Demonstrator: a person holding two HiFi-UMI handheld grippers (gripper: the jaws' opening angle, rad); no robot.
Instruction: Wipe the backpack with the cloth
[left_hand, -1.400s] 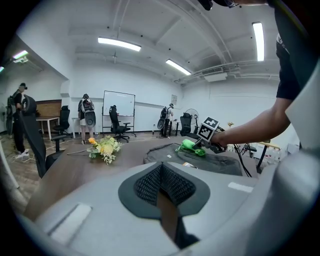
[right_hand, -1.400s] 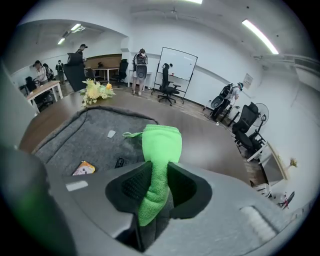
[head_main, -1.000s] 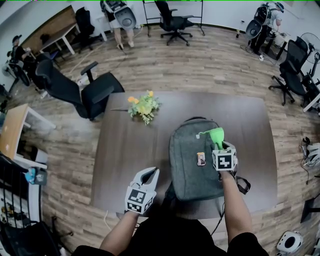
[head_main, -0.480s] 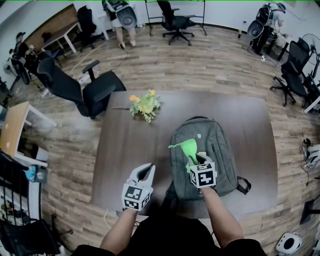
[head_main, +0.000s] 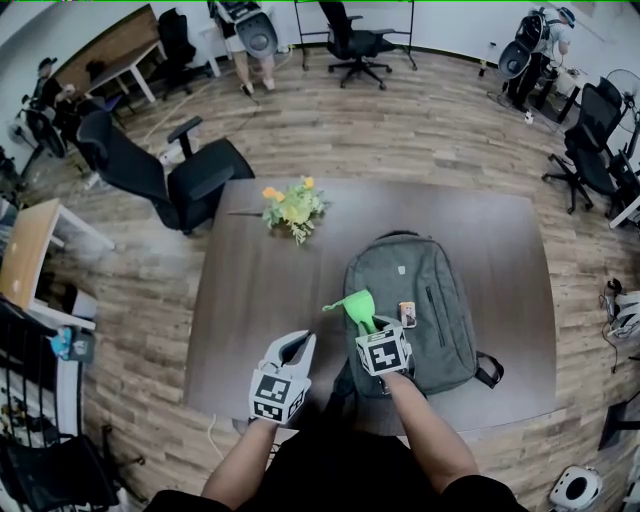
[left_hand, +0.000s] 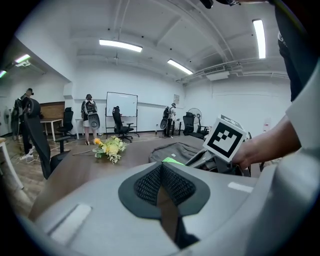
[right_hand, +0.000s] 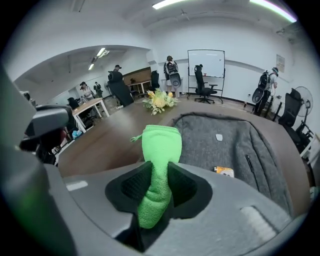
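So the right gripper (head_main: 371, 328) was clamped on the green cloth (head_main: 358, 306). In the right gripper view the cloth (right_hand: 160, 150) was bunched between the pads, with a rounded end poking out past the tips. The left gripper (head_main: 294, 347) was pinched shut on nothing, parked off the backpack's near-left corner over bare table (head_main: 250, 290).

The backpack (head_main: 412, 300) lay flat on the table with its long axis pointing away from the person, handle at the far end and straps trailing off the near-right corner. The right gripper sat over the backpack's near-left edge, and the cloth tip stuck out about where the grey fabric met the table. So nearly all the backpack (right_hand: 235, 145) still lay ahead and to the right of the cloth. My guess is the next stroke would go that way. The right hand was clearly the closer one (the left wasn't touching the backpack at all).

As for contents, I couldn't see an open zip or anything inside. A small orange tag (head_main: 406, 315) lay on top of the backpack, just right of the cloth, so it might get caught in a sweep. A flower bunch (head_main: 293, 210) sat beyond the backpack's far-left corner, well apart.
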